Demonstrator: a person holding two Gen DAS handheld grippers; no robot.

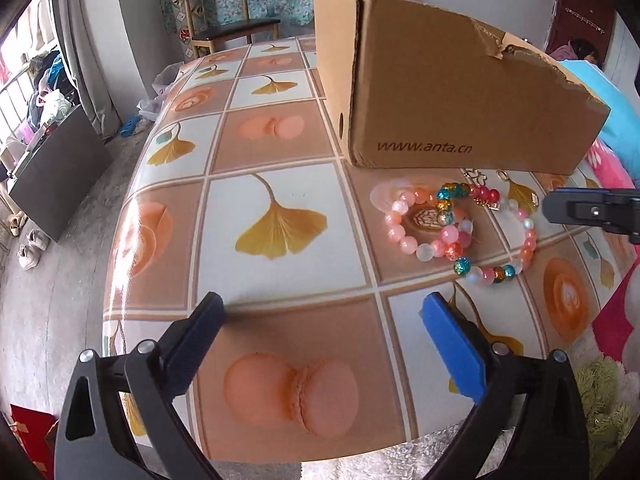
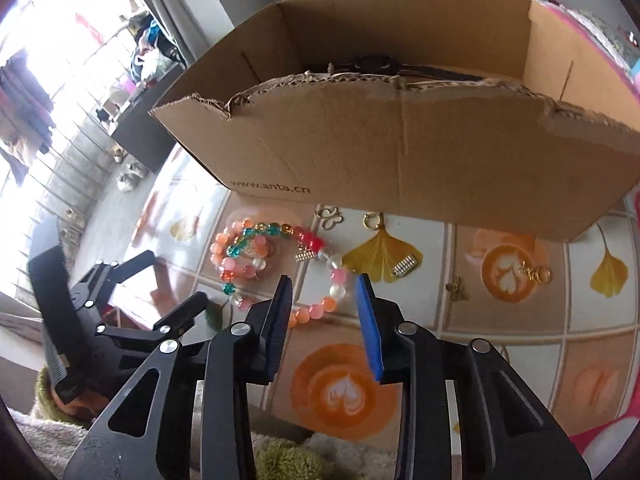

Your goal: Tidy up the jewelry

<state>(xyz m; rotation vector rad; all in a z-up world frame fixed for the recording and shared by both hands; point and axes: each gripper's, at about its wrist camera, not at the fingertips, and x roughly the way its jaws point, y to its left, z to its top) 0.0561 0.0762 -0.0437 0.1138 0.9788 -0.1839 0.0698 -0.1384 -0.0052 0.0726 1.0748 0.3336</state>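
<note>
I have both pairs of tongs angled down at the tabletop point(image 1: 280, 184) with its glossy cloth of ginkgo leaves and macarons, and I take the brown cardboard box with the torn front rim point(image 2: 400, 152) as my landmark. The jewelry lies just in front of that box's printed wall: a tangle of beaded bracelets in pink, orange, white and teal glass-like beads point(image 2: 280, 264), partly overlapping one another, with small gold charms and clasps point(image 2: 404, 268) scattered near them along the foot of the box. It looks laid out there so each piece can be lifted over the low torn rim. Something dark already lies inside (a strap, perhaps; I cannot tell).

My right tongs point(image 2: 324, 300) stand narrow, with a gap between the blue pads, poised above the near arc of the large bracelet loop. Nothing is gripped; I judge they are lined up to pinch that strand.

My left tongs point(image 1: 324, 320) stand wide and empty over bare cloth, well to the side of the box and short of the beads, held clear, I think, so they don't crowd the right pair.
</note>
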